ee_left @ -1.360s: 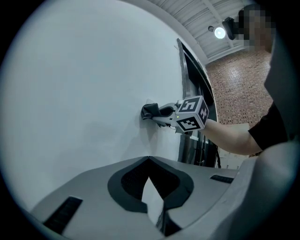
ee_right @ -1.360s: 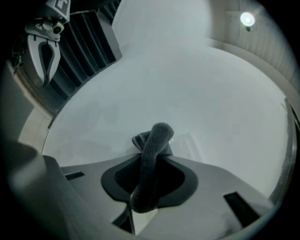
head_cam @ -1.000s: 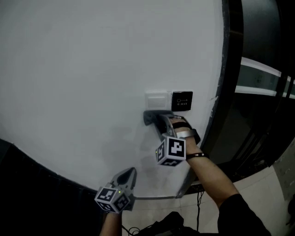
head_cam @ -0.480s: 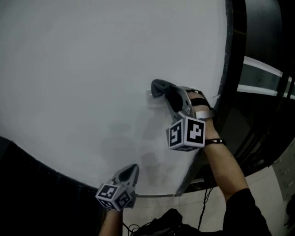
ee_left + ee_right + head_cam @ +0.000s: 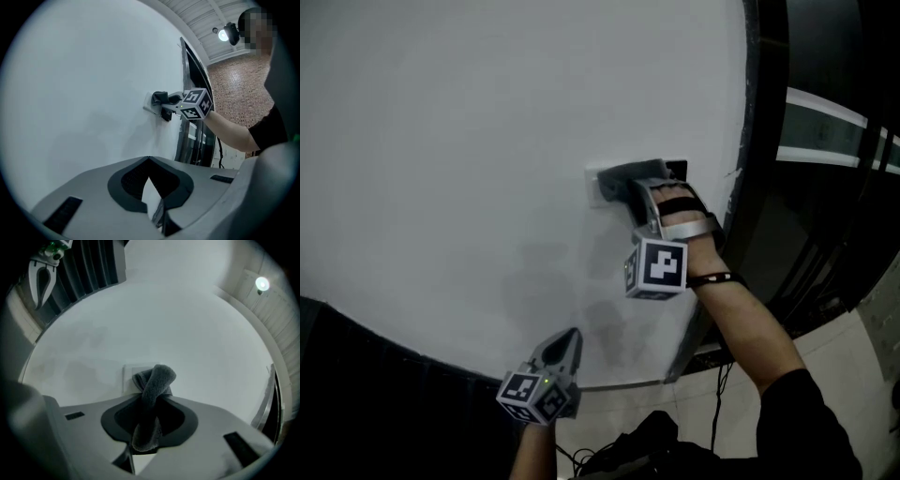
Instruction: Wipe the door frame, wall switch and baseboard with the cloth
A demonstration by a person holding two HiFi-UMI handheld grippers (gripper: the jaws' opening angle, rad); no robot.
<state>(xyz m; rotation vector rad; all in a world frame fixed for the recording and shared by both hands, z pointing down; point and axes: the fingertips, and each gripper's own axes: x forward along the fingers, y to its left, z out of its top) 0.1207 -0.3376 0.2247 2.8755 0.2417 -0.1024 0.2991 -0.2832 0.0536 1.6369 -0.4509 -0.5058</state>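
Observation:
My right gripper (image 5: 630, 184) is shut on a grey cloth (image 5: 623, 174) and presses it against the white wall switch (image 5: 596, 184). The black exit button (image 5: 678, 170) peeks out just right of the cloth. In the right gripper view the cloth (image 5: 155, 383) rises from between the jaws and folds over the switch plate (image 5: 128, 375). My left gripper (image 5: 565, 349) hangs lower by the wall, shut and empty. From the left gripper view, the cloth (image 5: 160, 97) and switch (image 5: 149, 102) show up the wall. The dark door frame (image 5: 752, 141) runs down the right.
A dark band (image 5: 366, 375) runs along the wall's lower edge at left. Black cables (image 5: 712, 394) lie on the tiled floor near the door frame's foot. Dark glass panels (image 5: 825, 187) stand beyond the frame. The white wall (image 5: 469, 141) is bare left of the switch.
The right gripper rose with the cloth from below the switch, passed over the exit button, and now sits left on the white switch plate. The left gripper has barely moved.

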